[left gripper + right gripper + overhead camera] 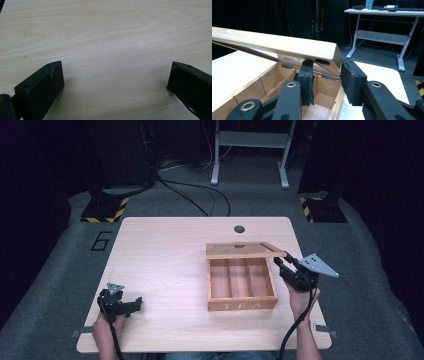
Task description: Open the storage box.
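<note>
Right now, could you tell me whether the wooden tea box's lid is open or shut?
Partly open: the lid is raised at its front above the tea box, whose compartments look empty, with the right gripper clamped on its corner.

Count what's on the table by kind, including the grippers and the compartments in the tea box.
Wooden tea box with its hinged lid raised: 1
Compartments in the box: 3
Handheld grippers: 2, the left gripper with open jaws resting on the table, the right gripper clamped on the lid's edge
Total: 3 things on the table, plus 3 compartments
</note>
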A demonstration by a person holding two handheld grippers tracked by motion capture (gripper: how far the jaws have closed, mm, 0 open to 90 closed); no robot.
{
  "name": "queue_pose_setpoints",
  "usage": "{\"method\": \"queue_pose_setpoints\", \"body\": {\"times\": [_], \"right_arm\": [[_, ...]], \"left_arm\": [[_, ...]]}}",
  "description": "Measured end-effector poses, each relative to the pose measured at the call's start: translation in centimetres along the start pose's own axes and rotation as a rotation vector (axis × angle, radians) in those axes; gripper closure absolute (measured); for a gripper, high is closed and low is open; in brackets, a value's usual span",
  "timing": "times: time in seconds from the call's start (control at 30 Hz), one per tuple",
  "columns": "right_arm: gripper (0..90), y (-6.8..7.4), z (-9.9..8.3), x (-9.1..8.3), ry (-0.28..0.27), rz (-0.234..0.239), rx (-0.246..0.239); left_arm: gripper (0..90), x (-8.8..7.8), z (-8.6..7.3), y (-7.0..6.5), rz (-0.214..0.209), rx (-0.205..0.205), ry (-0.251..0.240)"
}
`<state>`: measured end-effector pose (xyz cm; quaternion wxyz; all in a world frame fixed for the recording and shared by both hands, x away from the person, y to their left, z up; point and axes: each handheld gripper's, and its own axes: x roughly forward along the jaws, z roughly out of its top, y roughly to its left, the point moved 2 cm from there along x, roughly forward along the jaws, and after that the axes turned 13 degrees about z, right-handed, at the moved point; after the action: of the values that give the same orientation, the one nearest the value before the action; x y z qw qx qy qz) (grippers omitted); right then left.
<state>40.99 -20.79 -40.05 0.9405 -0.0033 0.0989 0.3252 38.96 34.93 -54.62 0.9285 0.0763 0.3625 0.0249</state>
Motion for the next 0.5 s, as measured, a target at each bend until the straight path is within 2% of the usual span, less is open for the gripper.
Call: {"method": "queue_pose_setpoints", "body": {"times": [0.5], "right_arm": [[62.9,-1.0,2.3,1.1,0.011,0.01,-0.002]], "left_arm": [[0.5,0.0,0.0,0.0,0.0,-0.001,0.002]]}}
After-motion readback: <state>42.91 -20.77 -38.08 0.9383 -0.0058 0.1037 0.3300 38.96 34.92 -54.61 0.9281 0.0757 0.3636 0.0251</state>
